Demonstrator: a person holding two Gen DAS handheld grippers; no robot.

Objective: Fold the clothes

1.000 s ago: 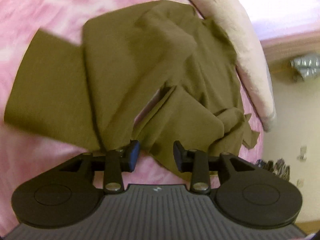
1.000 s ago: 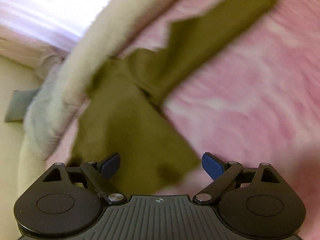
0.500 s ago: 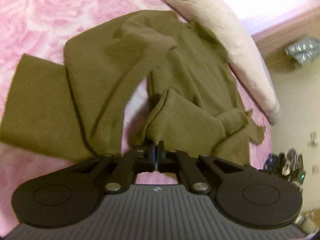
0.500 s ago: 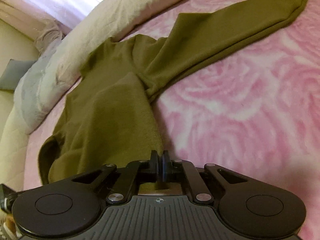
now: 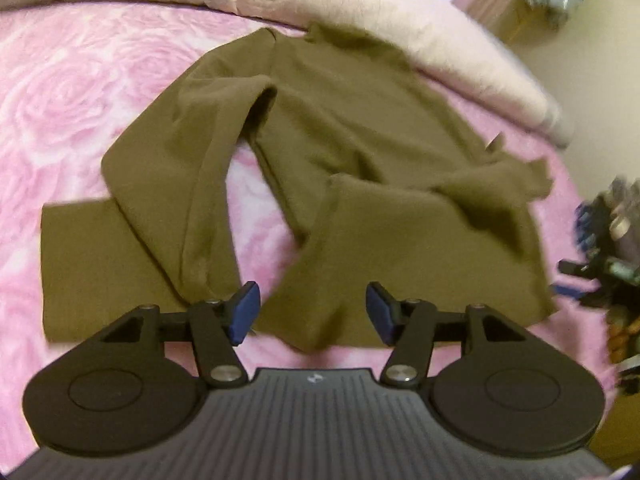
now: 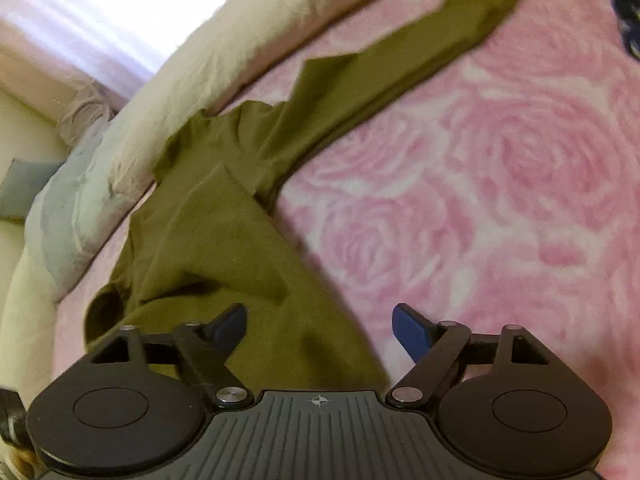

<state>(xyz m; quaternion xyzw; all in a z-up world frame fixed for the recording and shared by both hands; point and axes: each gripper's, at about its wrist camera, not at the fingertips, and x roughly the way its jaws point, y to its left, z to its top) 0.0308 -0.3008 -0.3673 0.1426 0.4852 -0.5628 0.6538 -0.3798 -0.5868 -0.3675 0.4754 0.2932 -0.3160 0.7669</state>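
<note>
A single olive-brown long-sleeved knit top (image 5: 360,152) lay spread on the pink rose-patterned plush blanket (image 5: 72,92), its neck end against a long pale cream bolster pillow (image 5: 400,20). In the left wrist view one sleeve bent back on itself and ended in a flat cuff at the left, while the hem was folded up over the body. In the right wrist view the other sleeve (image 6: 400,60) stretched away toward the top right. There was one garment, one pillow and two grippers. The left gripper (image 5: 313,312) stood spread above the folded hem, pinching nothing; the right gripper (image 6: 320,326) was likewise spread and empty over the cloth. Blurred clutter (image 5: 612,240) at the right edge could not be made out
</note>
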